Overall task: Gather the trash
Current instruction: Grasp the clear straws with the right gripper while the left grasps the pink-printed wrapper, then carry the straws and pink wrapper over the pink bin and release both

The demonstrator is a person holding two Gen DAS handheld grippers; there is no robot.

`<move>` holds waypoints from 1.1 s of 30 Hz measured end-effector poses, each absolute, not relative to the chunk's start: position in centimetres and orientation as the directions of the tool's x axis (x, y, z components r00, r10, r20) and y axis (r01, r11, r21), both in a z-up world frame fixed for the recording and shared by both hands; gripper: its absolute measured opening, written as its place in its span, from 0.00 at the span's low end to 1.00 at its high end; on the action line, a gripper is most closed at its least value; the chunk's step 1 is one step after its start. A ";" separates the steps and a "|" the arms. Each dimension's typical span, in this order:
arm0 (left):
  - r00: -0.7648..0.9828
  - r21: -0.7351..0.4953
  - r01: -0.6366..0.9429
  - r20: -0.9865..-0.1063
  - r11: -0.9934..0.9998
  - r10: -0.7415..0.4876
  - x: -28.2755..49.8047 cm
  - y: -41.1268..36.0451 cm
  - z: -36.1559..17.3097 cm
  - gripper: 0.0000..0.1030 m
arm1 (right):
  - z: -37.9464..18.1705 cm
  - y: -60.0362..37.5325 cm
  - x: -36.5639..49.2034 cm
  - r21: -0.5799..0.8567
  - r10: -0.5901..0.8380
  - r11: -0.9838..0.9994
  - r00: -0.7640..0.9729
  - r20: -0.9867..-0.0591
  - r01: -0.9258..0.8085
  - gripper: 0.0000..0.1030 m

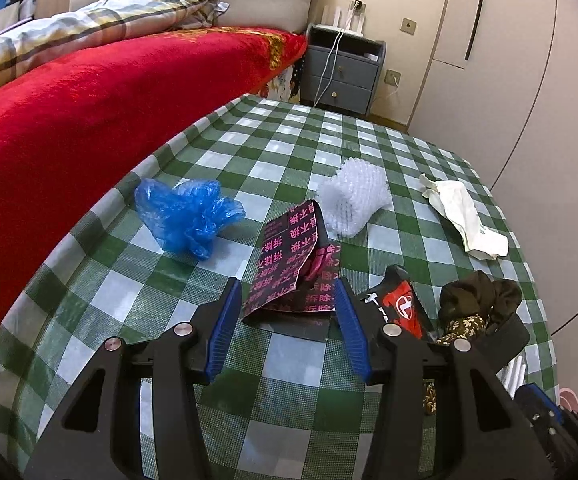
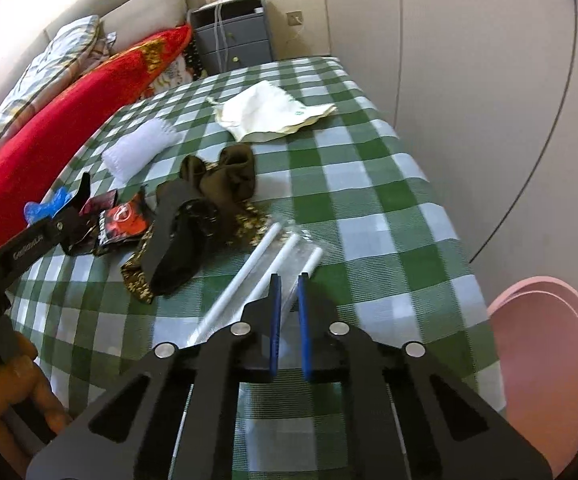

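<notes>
Black packet (image 1: 289, 268), pink Chinese characters — left gripper (image 1: 289, 308) fingers spread around it; right gripper (image 2: 289, 292) pinching clear straw wrapper (image 2: 289, 256).

the left gripper (image 1: 287, 300) pointed downward with its jaws parted; the right gripper (image 2: 287, 280) had its jaws nearly closed, tilted downward.

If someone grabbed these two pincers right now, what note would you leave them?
Left gripper: open around the black-and-pink wrapper, not squeezing it.
Right gripper: shut on the clear bag of white straws.
Also on the checked table: blue plastic bag, white foam net, white paper bag, red packet.
Pink bin sits at the table's right edge.
Nothing visibly binned yet.
</notes>
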State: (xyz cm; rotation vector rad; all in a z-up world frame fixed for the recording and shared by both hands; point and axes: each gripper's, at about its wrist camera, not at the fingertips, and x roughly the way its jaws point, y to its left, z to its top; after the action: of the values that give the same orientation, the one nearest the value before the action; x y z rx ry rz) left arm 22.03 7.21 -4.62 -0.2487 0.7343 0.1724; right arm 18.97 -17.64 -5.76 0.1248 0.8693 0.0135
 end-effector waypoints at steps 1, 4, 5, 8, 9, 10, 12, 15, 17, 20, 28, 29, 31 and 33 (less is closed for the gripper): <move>0.730 -0.168 -0.242 -0.680 0.956 0.065 22.0 7.3 -4.6 0.45 | -5.7 -17.9 18.9 0.121 0.063 0.992 0.648 -0.759 0.045 0.08; 0.719 -0.187 -0.244 -0.693 0.952 0.049 22.1 7.6 -4.9 0.23 | -5.3 -18.5 18.8 0.163 0.082 0.985 0.662 -0.745 0.061 0.15; 0.717 -0.196 -0.246 -0.695 0.949 0.042 22.1 7.8 -4.9 0.13 | -5.2 -18.6 18.6 0.176 0.089 0.982 0.668 -0.739 0.064 0.20; 0.718 -0.198 -0.254 -0.694 0.947 0.047 21.8 7.8 -4.8 0.02 | -4.9 -18.5 18.2 0.172 0.081 0.983 0.680 -0.729 0.068 0.50; 0.721 -0.196 -0.253 -0.691 0.947 0.050 21.8 7.8 -4.7 0.01 | -5.0 -18.3 18.2 0.173 0.085 0.983 0.675 -0.733 0.063 0.53; 0.723 -0.196 -0.254 -0.689 0.947 0.052 21.7 7.8 -4.6 0.01 | -5.2 -18.2 18.3 0.174 0.091 0.983 0.667 -0.739 0.059 0.53; 0.725 -0.197 -0.255 -0.687 0.947 0.052 21.8 7.8 -4.6 0.02 | -5.5 -17.9 18.2 0.161 0.084 0.985 0.655 -0.751 0.059 0.53; 0.718 -0.205 -0.271 -0.694 0.940 0.056 21.9 8.1 -5.0 0.03 | -6.0 -17.8 18.0 0.141 0.064 0.987 0.641 -0.765 0.070 0.53; 0.711 -0.212 -0.277 -0.702 0.937 0.052 22.0 8.3 -5.3 0.05 | -6.2 -17.7 17.9 0.121 0.047 0.990 0.644 -0.764 0.071 0.50; 0.716 -0.210 -0.273 -0.696 0.939 0.052 22.1 8.1 -5.3 0.28 | -6.3 -17.7 17.7 0.106 0.032 0.991 0.647 -0.762 0.076 0.37; 0.724 -0.218 -0.258 -0.689 0.941 0.039 22.2 7.7 -5.1 0.31 | -6.1 -17.6 17.7 0.117 0.060 0.992 0.650 -0.758 0.045 0.06; 0.726 -0.221 -0.258 -0.687 0.941 0.038 22.2 7.7 -5.0 0.31 | -6.0 -17.6 17.6 0.119 0.064 0.992 0.652 -0.755 0.041 0.06; 0.734 -0.225 -0.254 -0.679 0.941 0.035 22.3 7.7 -4.8 0.31 | -5.8 -17.6 17.5 0.123 0.070 0.992 0.658 -0.750 0.035 0.06; 0.738 -0.226 -0.246 -0.674 0.943 0.031 22.4 7.6 -4.7 0.31 | -5.6 -17.6 17.5 0.129 0.076 0.991 0.663 -0.745 0.030 0.05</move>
State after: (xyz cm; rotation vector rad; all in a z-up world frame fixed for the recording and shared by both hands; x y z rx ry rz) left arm 22.45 7.57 -4.68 -0.3115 0.7273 0.1548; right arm 17.47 -17.58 -5.62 0.1340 0.8468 0.0261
